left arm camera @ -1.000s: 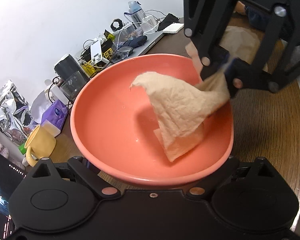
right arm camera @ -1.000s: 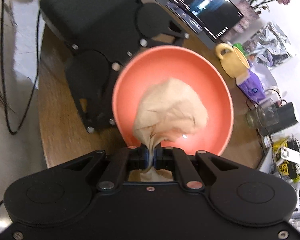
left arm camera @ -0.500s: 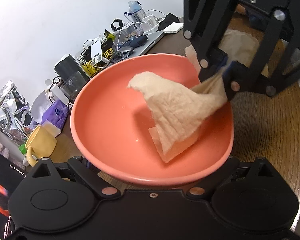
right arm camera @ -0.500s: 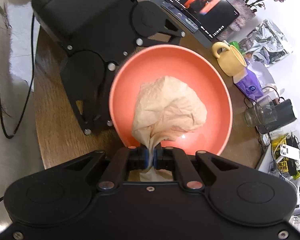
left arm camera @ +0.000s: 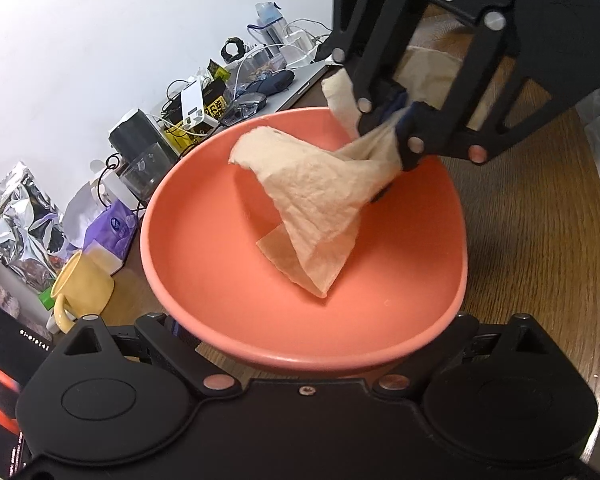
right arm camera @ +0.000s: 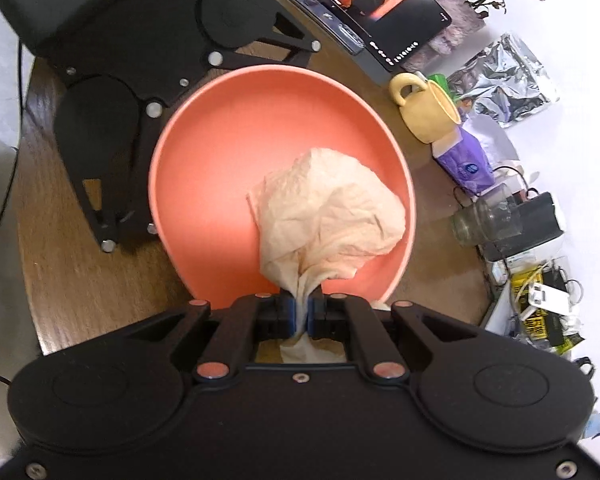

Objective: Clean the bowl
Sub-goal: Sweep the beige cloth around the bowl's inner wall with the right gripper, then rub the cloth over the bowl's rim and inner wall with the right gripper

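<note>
Coral-pink round bowl (left arm camera: 204, 240) in the middle of both frames, upright on the brown wooden table (left arm camera: 520, 240). Inside it, a crumpled beige paper towel (left arm camera: 320, 208), lower corner down on the bowl's floor, upper end gathered into a twist. Twist pinched tight between the blue pads of the right gripper (left arm camera: 384, 136) at the upper right of the left-wrist frame, jaws closed almost fully on the paper.

Since a moment ago, towel dragged a short way: from the bowl's centre toward the right inner wall in the right-wrist frame, a little leftward and up in the left-wrist frame. Bowl itself unmoved. Reads as one short wiping stroke, with cleaning under way and much of the inner wall probably still to be covered.

Left gripper (left arm camera: 312, 320) along the bottom edge, fingers spread wide round the bowl's near side; cannot tell whether the pads press on the wall.

Further out, at lower left: yellow ceramic mug (left arm camera: 84, 284) and purple tissue pack (left arm camera: 116, 232), clear of the bowl.
</note>
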Tool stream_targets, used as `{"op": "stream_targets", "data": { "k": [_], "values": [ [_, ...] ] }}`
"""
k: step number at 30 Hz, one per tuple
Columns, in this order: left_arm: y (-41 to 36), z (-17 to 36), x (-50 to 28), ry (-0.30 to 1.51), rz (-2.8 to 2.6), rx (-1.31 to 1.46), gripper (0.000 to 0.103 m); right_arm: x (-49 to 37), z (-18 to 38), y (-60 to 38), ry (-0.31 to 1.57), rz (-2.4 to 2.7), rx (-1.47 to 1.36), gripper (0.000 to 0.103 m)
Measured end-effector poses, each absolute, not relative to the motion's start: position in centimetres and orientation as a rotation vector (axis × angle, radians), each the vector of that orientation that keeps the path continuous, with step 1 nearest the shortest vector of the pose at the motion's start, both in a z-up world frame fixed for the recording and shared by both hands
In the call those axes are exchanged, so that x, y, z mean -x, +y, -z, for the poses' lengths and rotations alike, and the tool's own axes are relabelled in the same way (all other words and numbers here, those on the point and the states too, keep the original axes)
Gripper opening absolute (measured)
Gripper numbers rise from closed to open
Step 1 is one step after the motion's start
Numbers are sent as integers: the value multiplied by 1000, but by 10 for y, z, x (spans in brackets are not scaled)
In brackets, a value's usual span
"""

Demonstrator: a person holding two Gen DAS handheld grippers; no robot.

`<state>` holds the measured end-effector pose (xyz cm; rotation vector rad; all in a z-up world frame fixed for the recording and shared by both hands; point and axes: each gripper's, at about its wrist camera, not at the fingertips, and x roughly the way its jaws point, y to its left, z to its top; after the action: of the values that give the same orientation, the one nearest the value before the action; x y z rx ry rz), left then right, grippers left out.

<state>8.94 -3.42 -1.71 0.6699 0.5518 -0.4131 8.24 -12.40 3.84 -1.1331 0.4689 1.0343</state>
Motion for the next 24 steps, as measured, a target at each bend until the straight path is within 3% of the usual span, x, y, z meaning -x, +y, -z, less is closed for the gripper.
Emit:
{"op": "stream_targets", "data": {
  "k": [18,24],
  "values": [
    [-35,16,-86,551,416,-662,96,-99,-43,-116,390,-992,1141,5],
    [-34,16,-86,554,416,-657,96,-104,-46,-118,504,-955,991,6]
  ]
}}
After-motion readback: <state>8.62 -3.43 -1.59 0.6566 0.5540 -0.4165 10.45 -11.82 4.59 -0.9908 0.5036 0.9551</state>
